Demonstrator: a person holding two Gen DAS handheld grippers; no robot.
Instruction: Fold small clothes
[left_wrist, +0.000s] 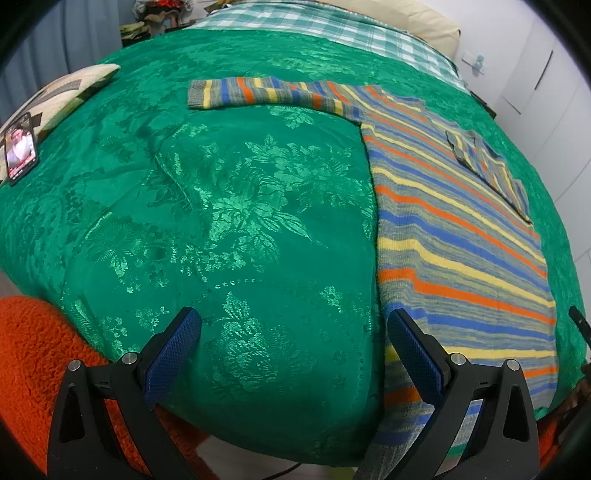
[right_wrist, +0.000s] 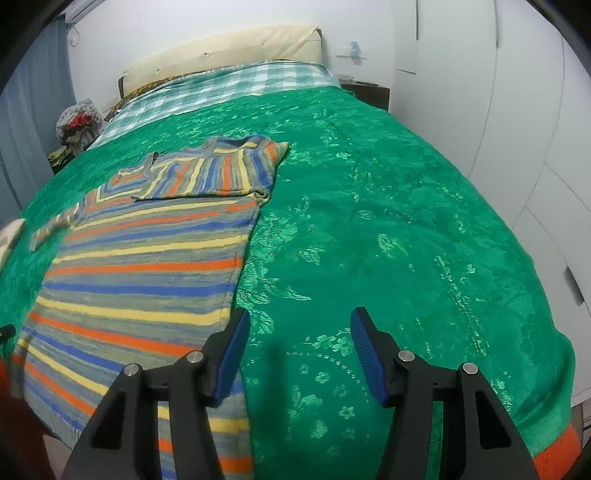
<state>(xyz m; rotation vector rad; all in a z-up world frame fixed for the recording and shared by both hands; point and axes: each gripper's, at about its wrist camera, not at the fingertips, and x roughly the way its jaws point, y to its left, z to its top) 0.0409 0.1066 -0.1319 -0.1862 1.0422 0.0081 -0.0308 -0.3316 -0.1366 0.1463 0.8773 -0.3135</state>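
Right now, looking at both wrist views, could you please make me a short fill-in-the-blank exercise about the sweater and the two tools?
1. The striped sweater lies on a bedspread whose colour is ____.
2. One sleeve is folded over the body; the other sleeve lies stretched ____.
3. The left tool and the right tool both have their jaws ____.
4. Near the bed's left edge lies a phone with its screen ____.

Missing words: green; out flat; open; lit
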